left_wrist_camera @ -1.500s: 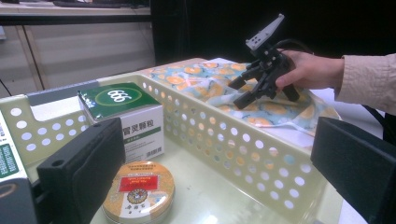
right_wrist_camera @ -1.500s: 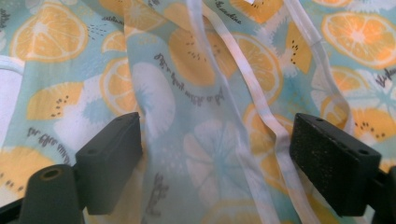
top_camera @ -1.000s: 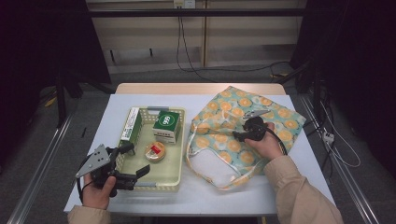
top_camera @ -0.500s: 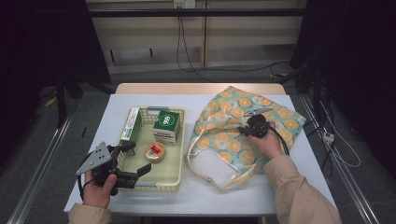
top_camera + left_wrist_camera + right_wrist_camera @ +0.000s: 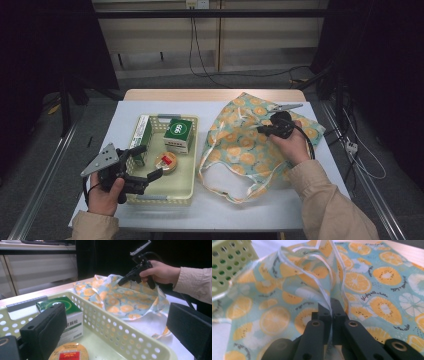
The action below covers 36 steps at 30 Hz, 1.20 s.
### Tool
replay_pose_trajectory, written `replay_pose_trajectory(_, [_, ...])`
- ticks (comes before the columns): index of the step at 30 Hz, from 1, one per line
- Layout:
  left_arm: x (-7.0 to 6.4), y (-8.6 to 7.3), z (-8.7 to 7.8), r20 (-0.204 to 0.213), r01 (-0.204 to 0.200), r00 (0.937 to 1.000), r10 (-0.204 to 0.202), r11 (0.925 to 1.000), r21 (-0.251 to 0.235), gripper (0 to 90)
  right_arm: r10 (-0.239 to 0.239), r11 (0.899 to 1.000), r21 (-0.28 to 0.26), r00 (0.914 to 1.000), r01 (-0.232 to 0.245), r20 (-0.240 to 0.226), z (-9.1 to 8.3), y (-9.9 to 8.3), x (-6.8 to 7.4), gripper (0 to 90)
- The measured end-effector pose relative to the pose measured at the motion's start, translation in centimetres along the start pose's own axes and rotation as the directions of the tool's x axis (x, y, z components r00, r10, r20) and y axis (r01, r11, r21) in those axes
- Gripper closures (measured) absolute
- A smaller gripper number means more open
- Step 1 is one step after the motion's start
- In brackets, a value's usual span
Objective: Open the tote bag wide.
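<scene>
The bag (image 5: 250, 145) lies on the table's (image 5: 310, 200) right half, just beside the basket (image 5: 187, 187). The right gripper (image 5: 262, 129) pinches its white-edged rim, jaws closed on the cloth. The left gripper (image 5: 145, 162) hangs wide open, holding nothing, over the basket's near-left corner.

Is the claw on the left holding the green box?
No, the left claw is open over the basket, and the green box sits untouched inside.
</scene>
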<state>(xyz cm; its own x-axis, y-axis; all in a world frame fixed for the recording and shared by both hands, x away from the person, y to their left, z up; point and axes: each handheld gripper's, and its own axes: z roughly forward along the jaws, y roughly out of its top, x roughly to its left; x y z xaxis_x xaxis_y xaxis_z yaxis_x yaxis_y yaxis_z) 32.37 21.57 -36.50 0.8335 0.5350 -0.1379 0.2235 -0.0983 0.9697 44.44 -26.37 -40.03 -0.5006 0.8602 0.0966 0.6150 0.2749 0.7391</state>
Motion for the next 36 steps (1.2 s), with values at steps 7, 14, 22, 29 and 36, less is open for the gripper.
replay_pose_trajectory(7, [0.4,2.2,0.2,-0.016,-0.028,0.9995,0.028,0.9995,0.012,2.8,0.021,1.000,-0.012,0.9998,-0.020,0.005,-0.4,1.1,0.0,89.6])
replay_pose_trajectory(14, [1.5,3.0,2.0,-0.010,-0.038,0.9992,0.038,0.9981,0.048,2.9,0.038,0.999,-0.029,0.9991,-0.038,0.019,-0.7,2.3,-0.5,89.6])
replay_pose_trajectory(22, [2.7,2.9,4.1,0.021,-0.043,0.9989,0.042,0.9970,0.064,2.8,0.049,0.998,-0.046,0.9985,-0.048,0.024,-1.1,2.9,-0.8,89.6])
replay_pose_trajectory(29, [3.1,2.5,5.0,0.031,-0.032,0.9991,0.030,0.9971,0.070,2.8,0.040,0.998,-0.045,0.9991,-0.040,0.014,-1.3,2.7,-0.8,89.3])
replay_pose_trajectory(36, [3.4,1.9,5.5,0.042,-0.028,0.9988,0.025,0.9956,0.089,2.8,0.044,0.998,-0.044,0.9990,-0.044,-0.005,-0.9,1.8,-0.7,88.9])
